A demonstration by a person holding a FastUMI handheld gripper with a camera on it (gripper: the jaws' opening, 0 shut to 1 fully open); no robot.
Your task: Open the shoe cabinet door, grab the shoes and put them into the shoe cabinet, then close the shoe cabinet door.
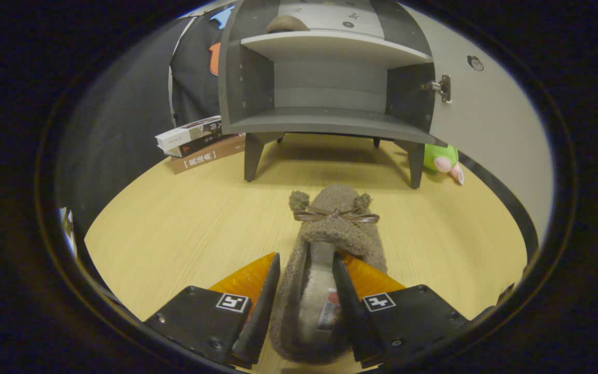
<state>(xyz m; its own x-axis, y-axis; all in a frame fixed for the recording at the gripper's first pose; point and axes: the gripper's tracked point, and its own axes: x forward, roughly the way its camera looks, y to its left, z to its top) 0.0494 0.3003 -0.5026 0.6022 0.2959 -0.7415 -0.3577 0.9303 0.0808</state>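
While the cabinet (330,78) beyond stands with its door (480,119) already swung open and another slipper (286,23) on the upper shelf, a fuzzy brown slipper (330,228) with small ears and a thin ribbon bow lies toe-forward on the pale wood-grain table (185,228), its heel end between the fingers of the gripper (307,270). The fingers sit at the slipper's sides, one seemingly inside the opening, but whether they are pressing or merely straddling it I cannot tell. It looks light, soft and squashy, so a grip across the firmer sole edge near the heel should hold better than the pile.
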